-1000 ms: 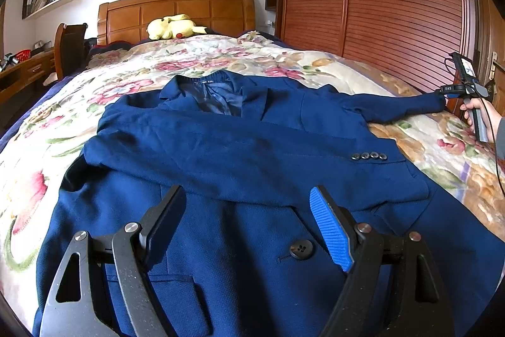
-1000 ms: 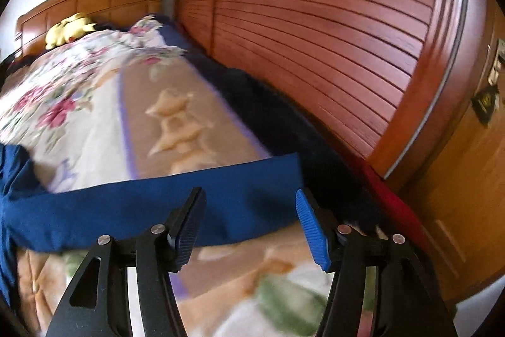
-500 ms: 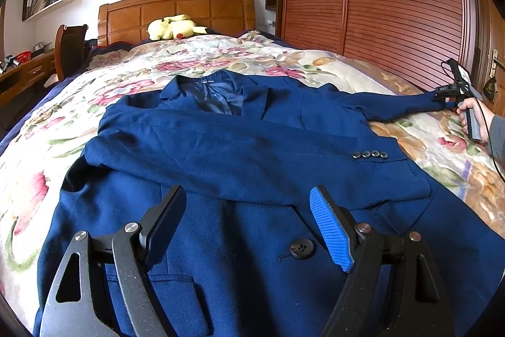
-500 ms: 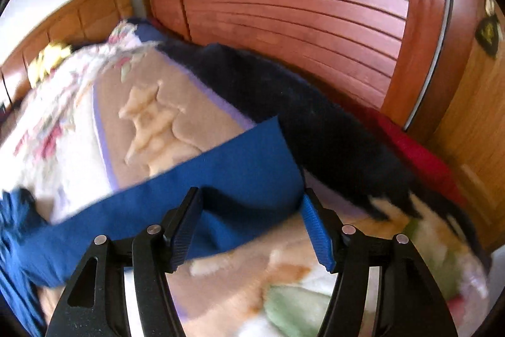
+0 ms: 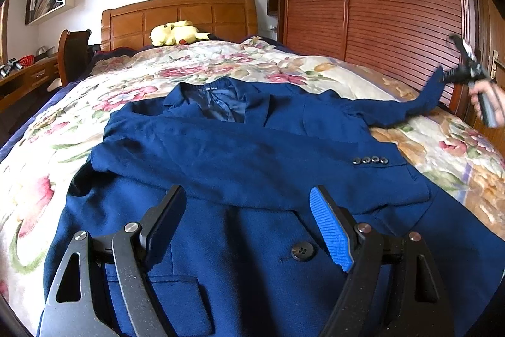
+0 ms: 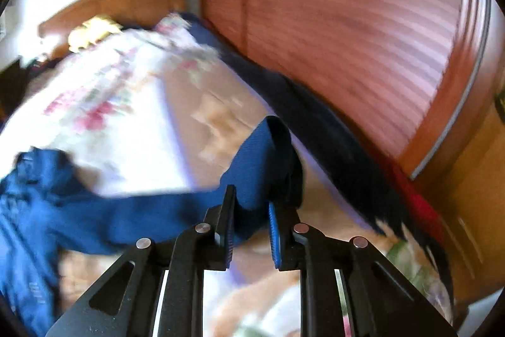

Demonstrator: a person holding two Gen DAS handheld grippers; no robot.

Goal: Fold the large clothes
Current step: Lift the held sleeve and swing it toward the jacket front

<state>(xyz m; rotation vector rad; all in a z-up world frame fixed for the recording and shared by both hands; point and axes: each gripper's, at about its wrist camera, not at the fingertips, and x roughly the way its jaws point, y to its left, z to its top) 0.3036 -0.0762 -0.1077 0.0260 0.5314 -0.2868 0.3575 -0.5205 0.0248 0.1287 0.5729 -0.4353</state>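
Jacket (image 5: 252, 172) fills the lower centre of the left wrist view, flat on the floral bedspread (image 5: 132, 90), long axis running from bottom edge up to the collar, which points toward the headboard (image 5: 180, 18) at upper centre. One sleeve lies folded across the chest; the other sleeve (image 5: 394, 112) stretches to the right edge, where its cuff now rises off the bed in the right gripper (image 5: 454, 75), higher than half a second ago. The left gripper (image 5: 249, 226) hovers over the hem, fingers spread wide, holding nothing. The jacket's lower hem is cut off by the frame.

In the right wrist view, badly motion-blurred, the right gripper (image 6: 251, 217) at lower centre has its fingers nearly together, pinching the sleeve (image 6: 258, 160) cuff; before they stood wide apart. The cuff stands upward, the sleeve trailing to the left edge, probably to the jacket (image 6: 28, 210) body there.
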